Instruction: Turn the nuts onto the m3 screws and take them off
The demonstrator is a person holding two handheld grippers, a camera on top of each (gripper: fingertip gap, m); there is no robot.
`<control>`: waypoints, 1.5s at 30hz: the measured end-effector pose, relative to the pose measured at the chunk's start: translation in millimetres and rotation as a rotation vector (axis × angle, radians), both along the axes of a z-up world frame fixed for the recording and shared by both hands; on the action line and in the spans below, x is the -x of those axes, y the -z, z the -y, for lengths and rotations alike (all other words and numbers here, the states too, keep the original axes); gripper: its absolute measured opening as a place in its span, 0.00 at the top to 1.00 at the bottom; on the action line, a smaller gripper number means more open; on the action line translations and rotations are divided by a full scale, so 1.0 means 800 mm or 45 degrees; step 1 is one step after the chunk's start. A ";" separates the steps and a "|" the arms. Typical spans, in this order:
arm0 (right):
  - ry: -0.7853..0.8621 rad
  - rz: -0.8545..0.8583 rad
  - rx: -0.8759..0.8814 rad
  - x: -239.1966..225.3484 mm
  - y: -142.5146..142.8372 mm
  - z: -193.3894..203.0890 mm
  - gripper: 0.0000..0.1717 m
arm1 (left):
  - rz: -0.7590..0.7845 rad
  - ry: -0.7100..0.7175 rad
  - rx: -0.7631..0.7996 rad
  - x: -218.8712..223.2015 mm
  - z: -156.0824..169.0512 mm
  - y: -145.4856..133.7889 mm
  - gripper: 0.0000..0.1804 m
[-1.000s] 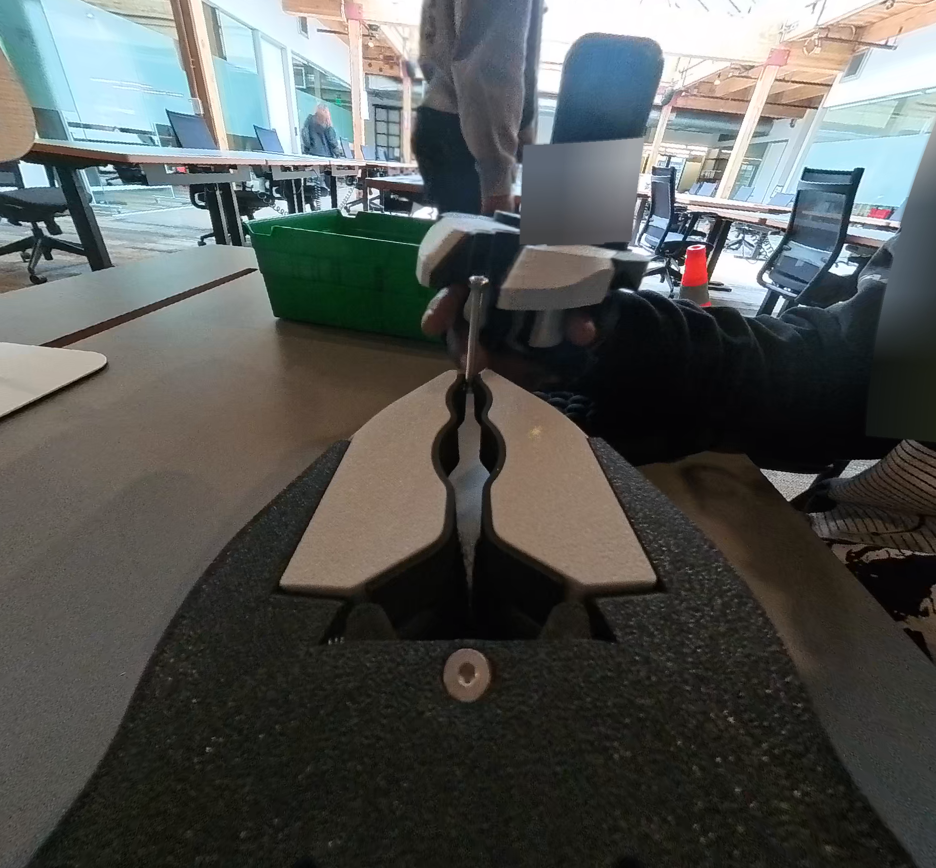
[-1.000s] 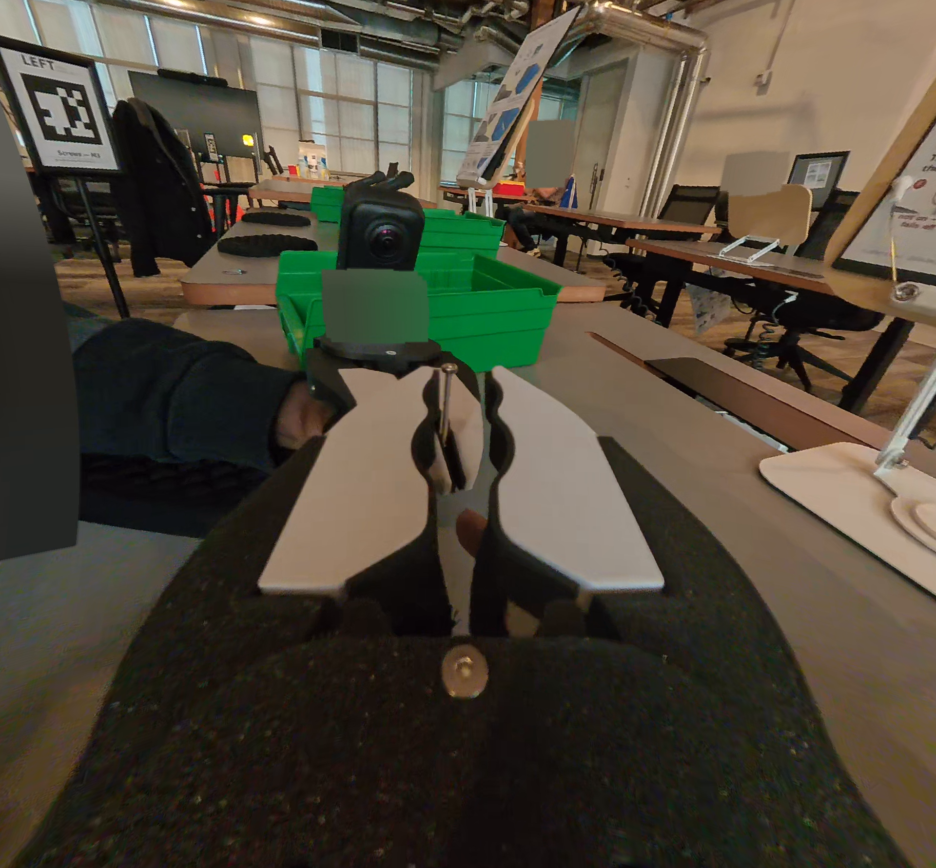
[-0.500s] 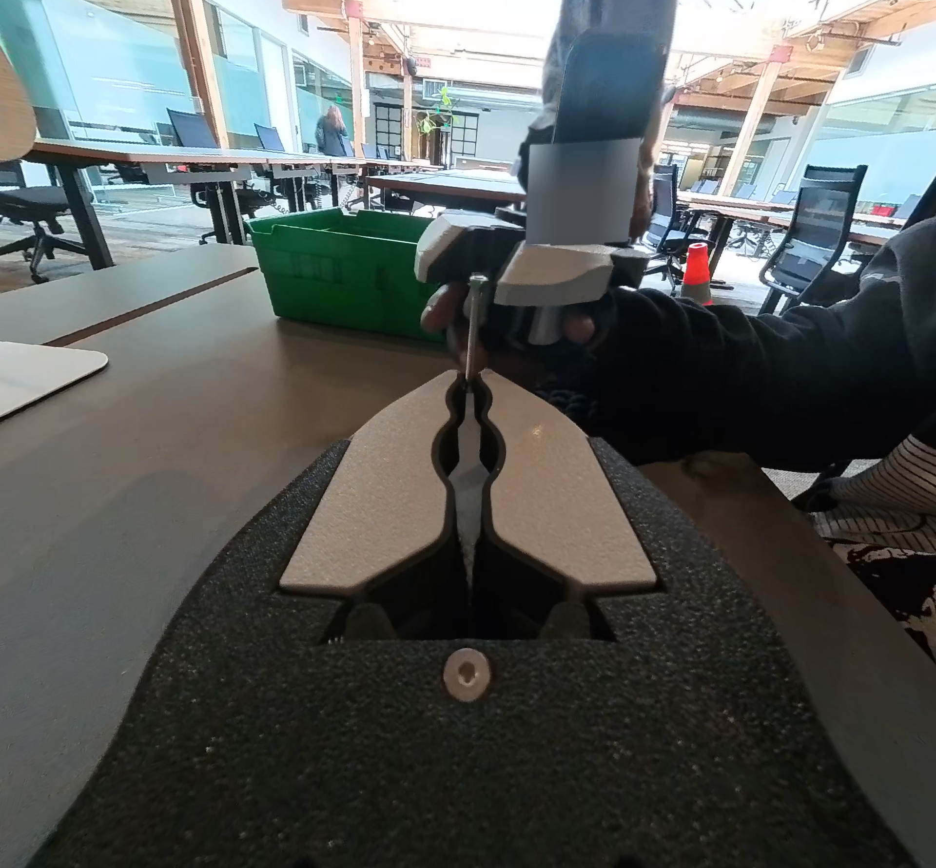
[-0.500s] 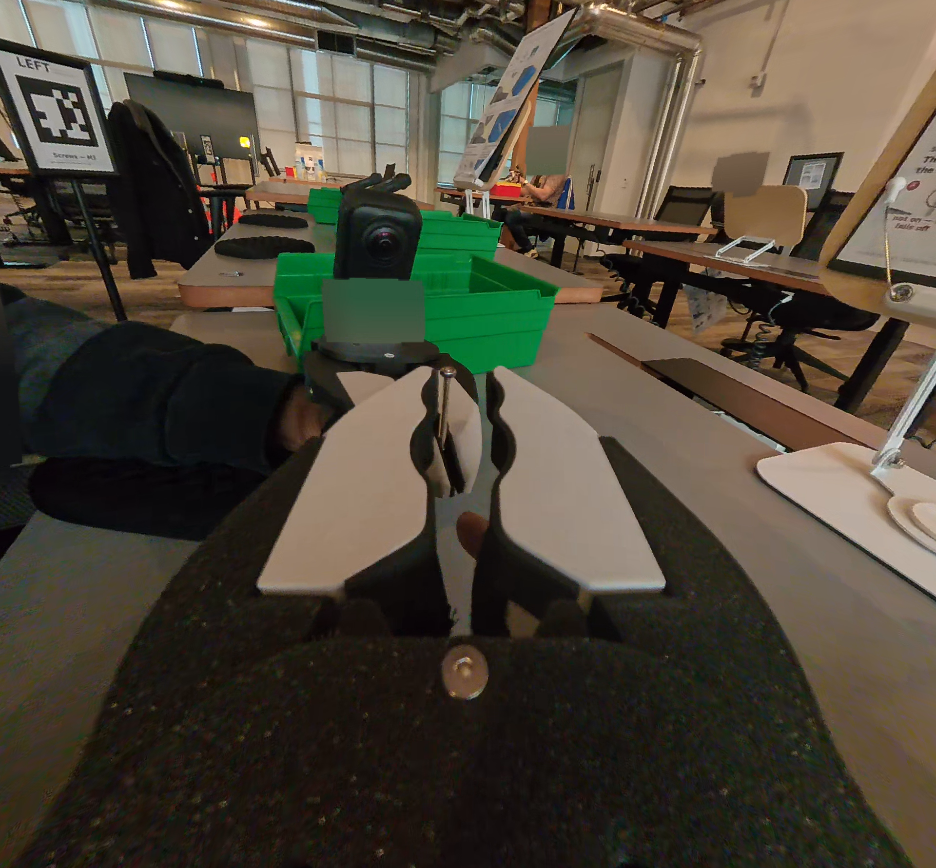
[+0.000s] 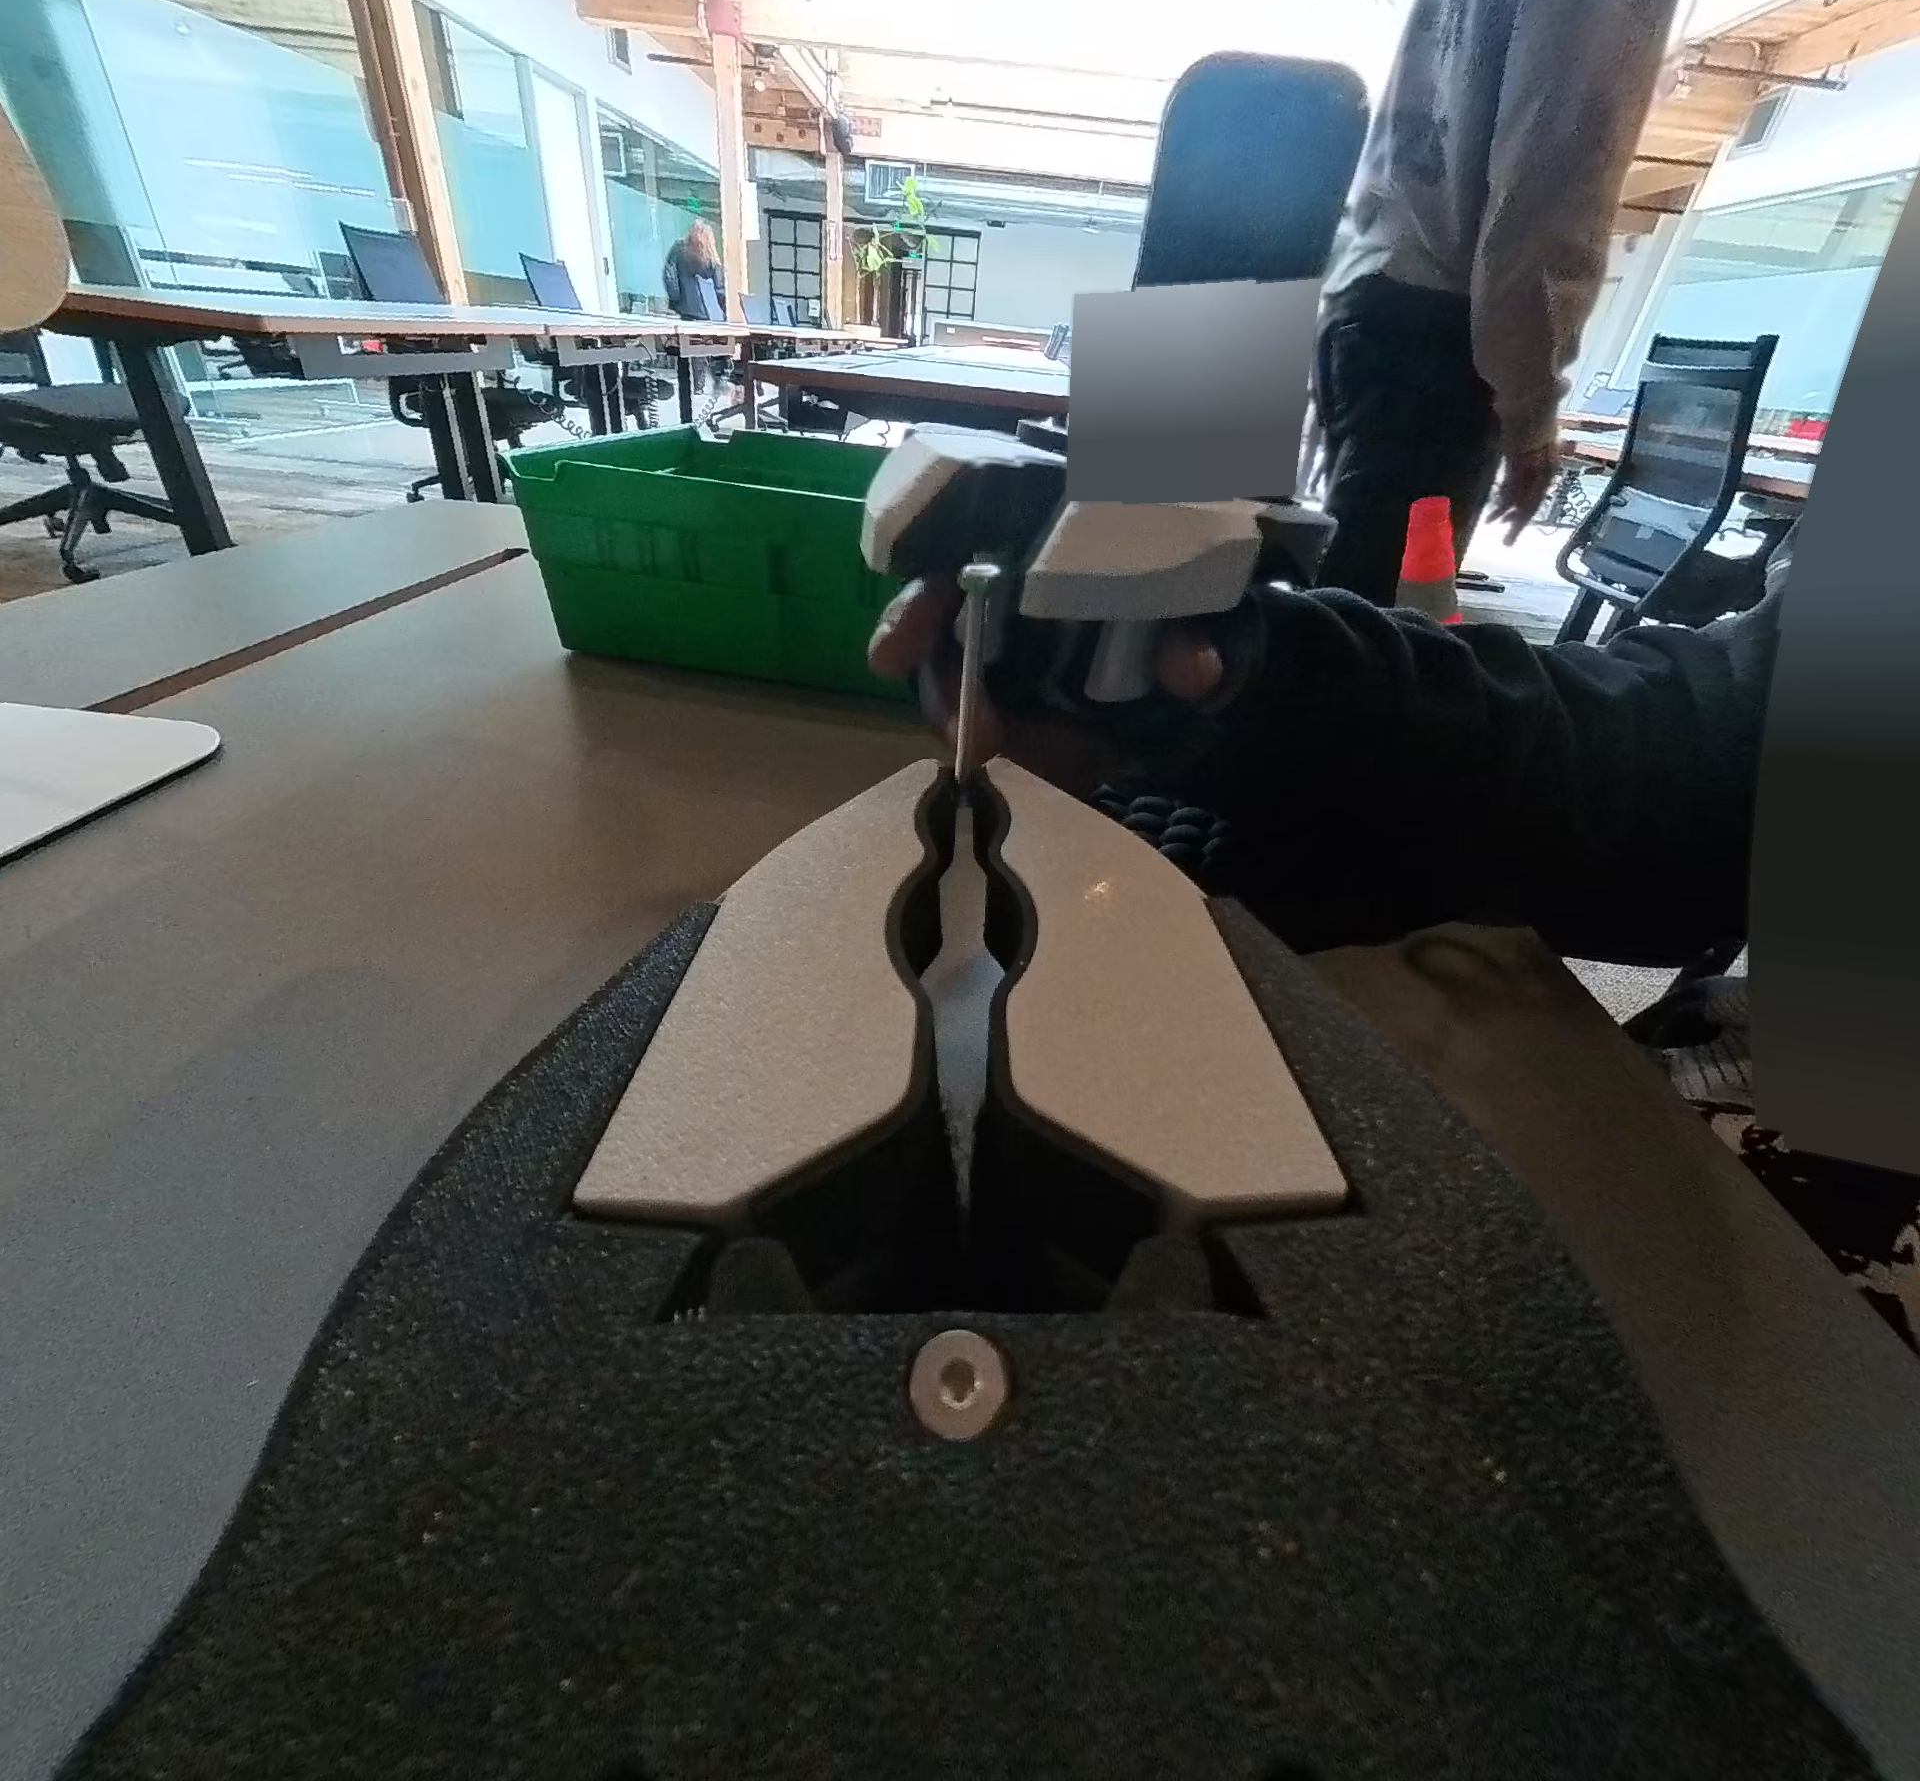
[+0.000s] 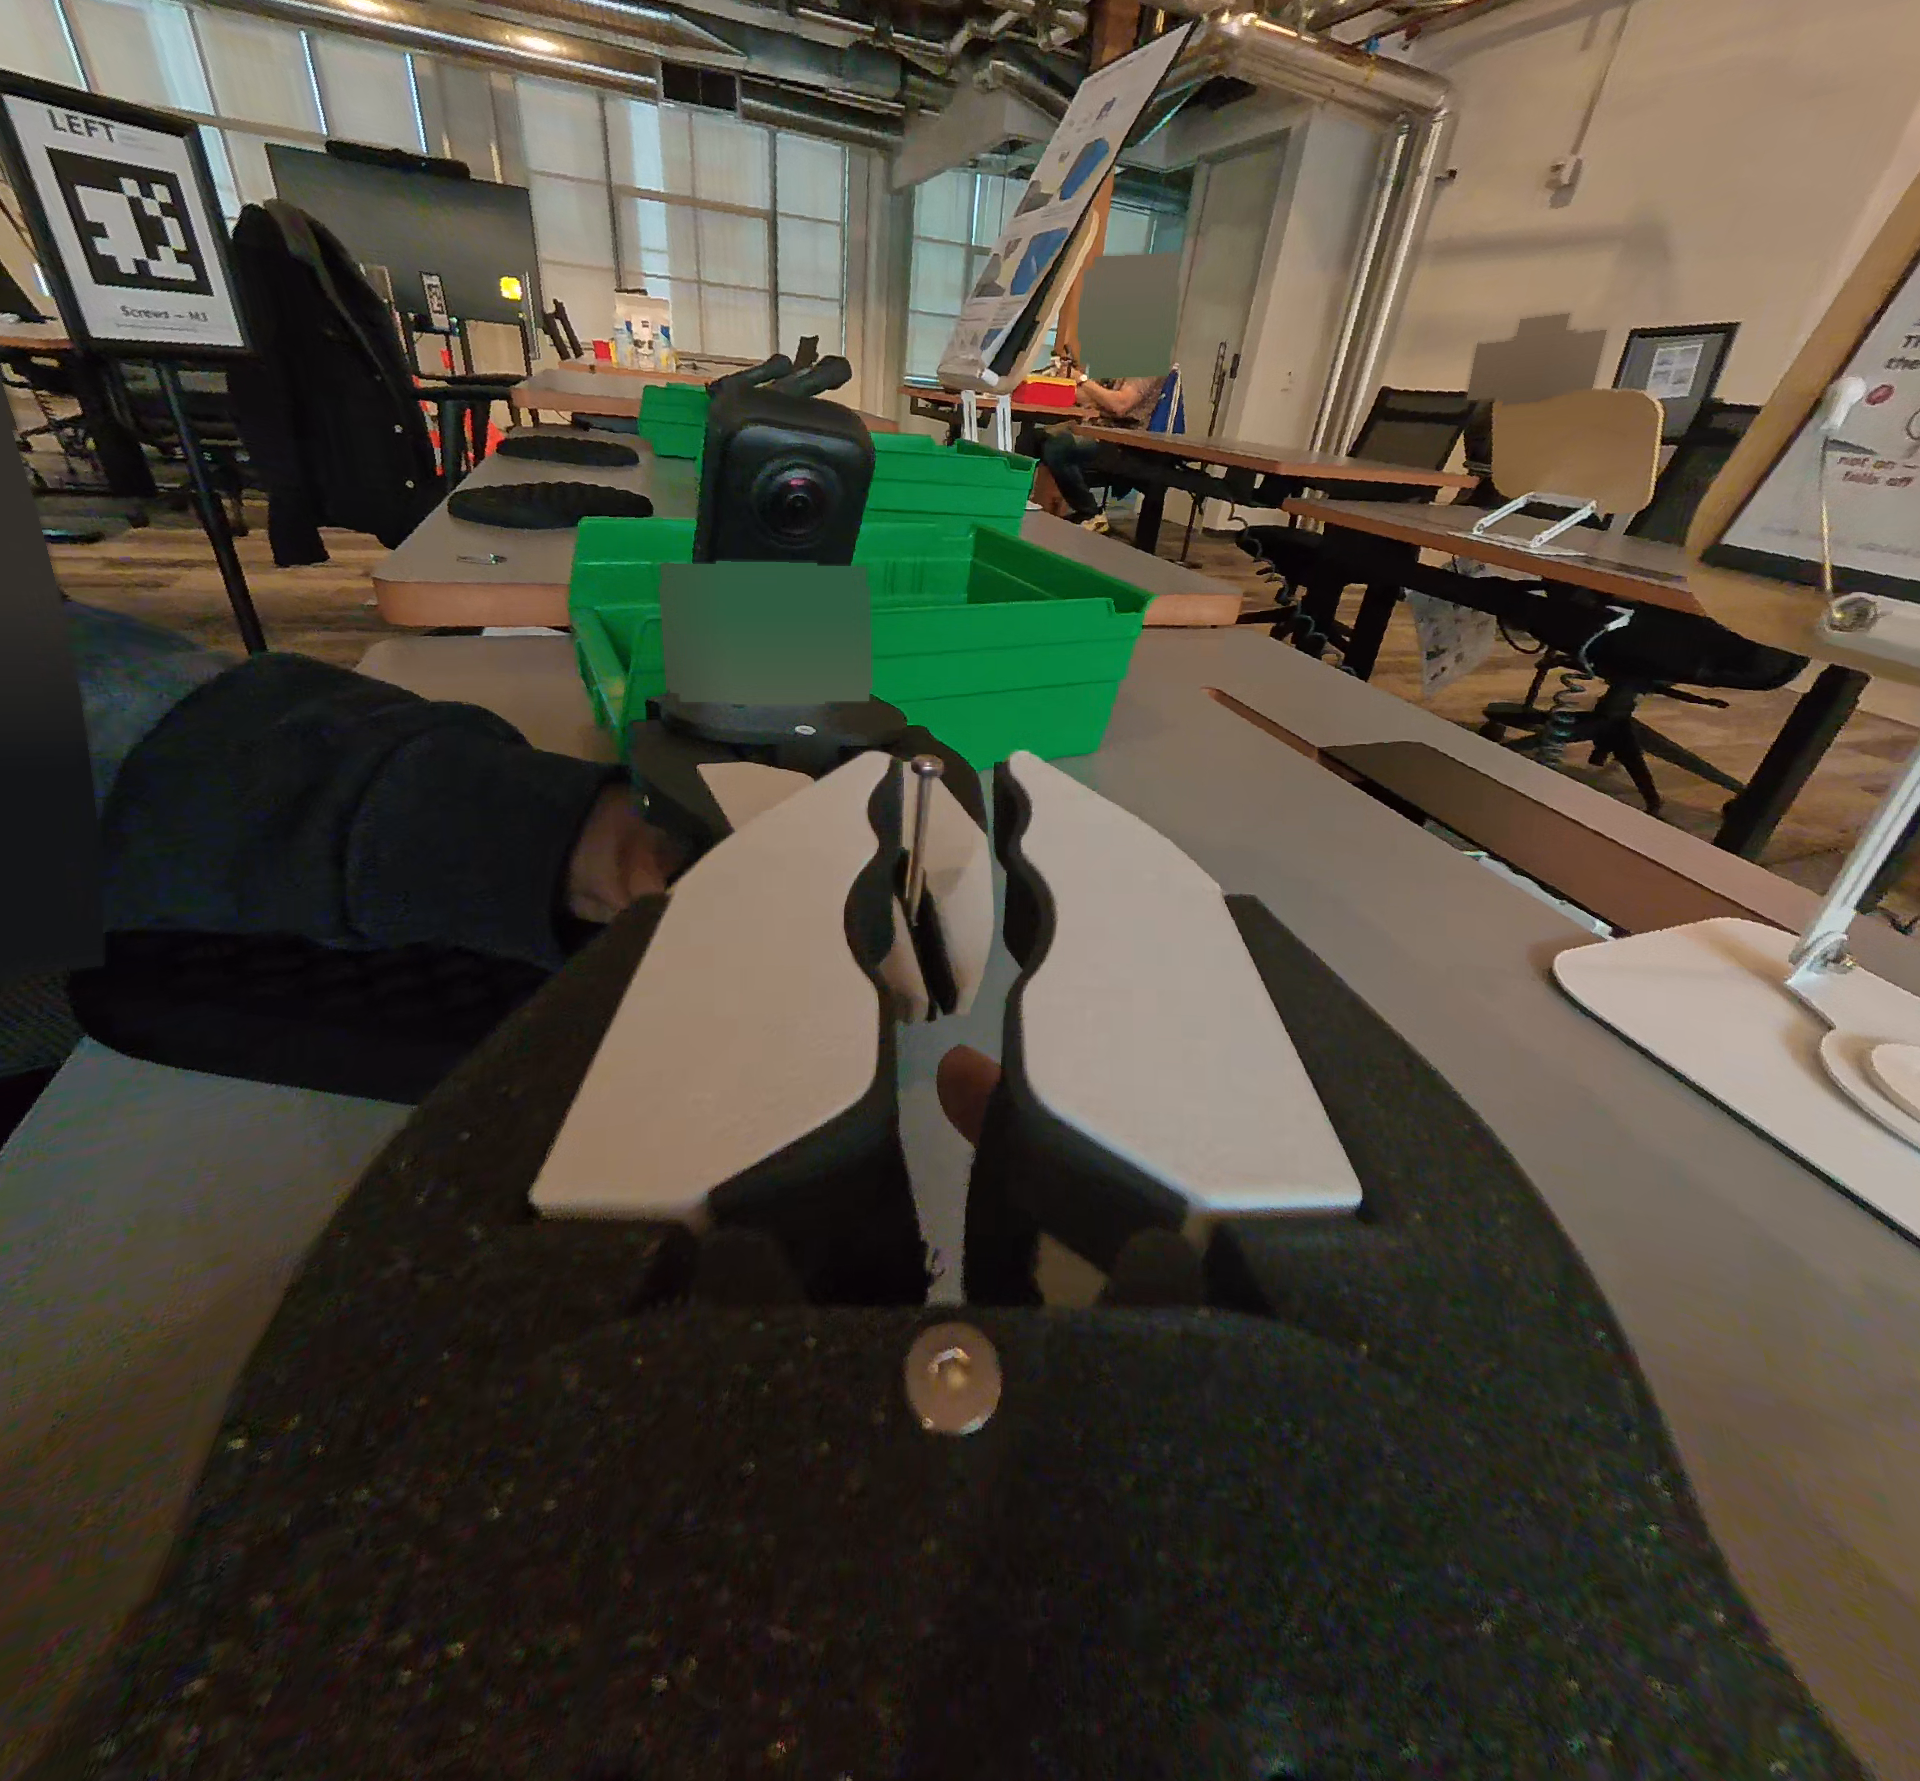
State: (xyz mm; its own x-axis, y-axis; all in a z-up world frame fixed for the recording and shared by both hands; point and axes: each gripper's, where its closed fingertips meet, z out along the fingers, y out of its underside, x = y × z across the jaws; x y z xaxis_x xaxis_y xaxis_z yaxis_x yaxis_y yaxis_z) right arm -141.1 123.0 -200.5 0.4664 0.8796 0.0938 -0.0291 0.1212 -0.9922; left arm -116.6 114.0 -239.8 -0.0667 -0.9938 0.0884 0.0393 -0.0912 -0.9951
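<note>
One upright screw pinched in closed left tongs, between parted right tongs.

A green bin sits on the grey table, with an orange cone and office chairs beyond.
</note>
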 end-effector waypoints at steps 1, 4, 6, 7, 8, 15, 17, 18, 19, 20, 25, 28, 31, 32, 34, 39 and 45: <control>0.007 0.004 0.001 0.000 0.000 -0.001 0.92 | -0.001 0.000 -0.002 0.000 0.000 0.000 0.99; 0.031 -0.005 0.015 -0.007 0.001 -0.005 0.95 | 0.003 -0.002 0.000 0.000 0.000 0.000 0.99; 0.034 -0.008 0.011 -0.010 0.000 -0.005 0.95 | 0.003 -0.003 0.001 0.000 0.000 0.000 0.99; 0.029 -0.012 0.008 -0.009 -0.001 -0.004 0.95 | 0.002 -0.002 0.001 0.000 0.000 0.000 0.99; 0.020 -0.014 0.004 -0.008 -0.002 -0.003 0.94 | 0.001 -0.002 0.001 0.000 0.000 0.000 0.99; 0.021 0.000 0.010 -0.006 0.000 -0.003 0.95 | 0.003 -0.002 0.000 0.000 0.000 0.000 0.99; 0.034 0.000 0.012 -0.010 0.001 -0.005 0.95 | 0.002 -0.003 -0.001 0.000 0.000 0.000 0.99; 0.033 -0.007 0.009 -0.010 -0.001 -0.005 0.95 | 0.001 -0.003 -0.001 0.000 0.000 0.000 0.99; 0.025 -0.014 0.004 -0.009 -0.002 -0.003 0.95 | 0.001 -0.003 -0.002 0.000 0.000 0.000 0.99; 0.014 -0.017 -0.001 -0.007 -0.003 -0.002 0.93 | 0.000 -0.002 -0.002 0.000 0.000 0.000 0.99; 0.014 0.008 -0.005 -0.003 0.000 -0.001 0.93 | -0.003 0.001 -0.006 0.000 0.001 0.000 0.99; 0.038 -0.009 0.009 -0.010 -0.001 -0.006 0.95 | 0.000 -0.001 -0.003 0.000 0.000 0.000 0.99; 0.021 -0.022 0.001 -0.009 -0.004 -0.003 0.94 | -0.002 0.000 -0.002 0.000 0.001 0.000 0.99; 0.013 -0.016 -0.003 -0.007 -0.003 -0.002 0.92 | -0.003 0.000 -0.003 0.000 0.001 0.000 0.99; 0.000 -0.004 -0.010 -0.001 -0.002 0.001 0.90 | -0.004 0.001 -0.005 0.000 0.001 0.000 0.99; 0.033 -0.004 0.009 -0.008 0.000 -0.005 0.95 | 0.000 -0.001 -0.004 0.000 0.001 0.000 0.99; 0.004 -0.002 -0.008 -0.001 -0.002 0.000 0.90 | -0.003 0.000 -0.004 0.000 0.001 0.000 0.99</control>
State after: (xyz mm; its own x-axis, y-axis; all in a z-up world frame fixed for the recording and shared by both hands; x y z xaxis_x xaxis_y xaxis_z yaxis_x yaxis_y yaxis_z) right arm -140.2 123.0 -199.3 0.4690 0.8777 0.0988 -0.0302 0.1277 -0.9914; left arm -116.2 113.6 -239.7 -0.0668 -0.9941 0.0854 0.0370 -0.0880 -0.9954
